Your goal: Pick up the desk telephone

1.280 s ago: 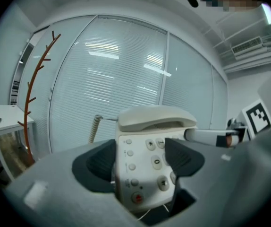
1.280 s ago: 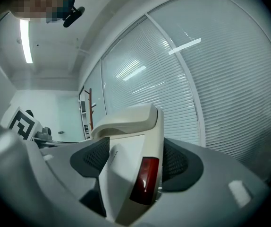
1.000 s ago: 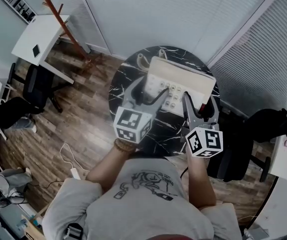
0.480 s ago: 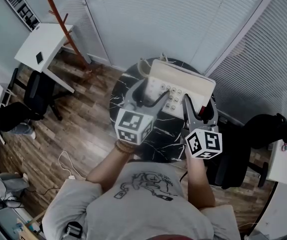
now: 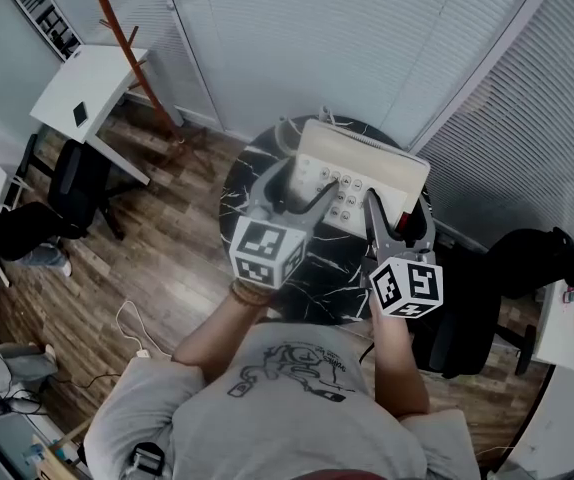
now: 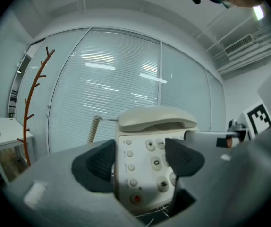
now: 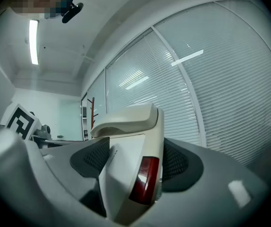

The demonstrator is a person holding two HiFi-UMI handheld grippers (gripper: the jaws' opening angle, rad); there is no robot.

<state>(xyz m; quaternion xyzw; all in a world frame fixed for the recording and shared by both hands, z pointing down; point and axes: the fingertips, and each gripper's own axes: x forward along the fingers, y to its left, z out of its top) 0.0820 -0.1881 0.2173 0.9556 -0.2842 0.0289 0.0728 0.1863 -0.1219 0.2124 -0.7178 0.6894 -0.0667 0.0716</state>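
The left hand-held gripper (image 5: pixel 301 184) and the right hand-held gripper (image 5: pixel 399 208) are clamping the desk telephone (image 5: pixel 363 166) at its 9 and 3 o'clock sides, over the bench (image 5: pixel 239 186) at 12 o'clock, so grasping is looking complete and lifting apparently under way.

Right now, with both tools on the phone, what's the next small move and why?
Probably lift both tools straight up together, level. The left tool and right tool each clamp one side of the desk telephone; its handset only rests on top, so tilting might tip it off.
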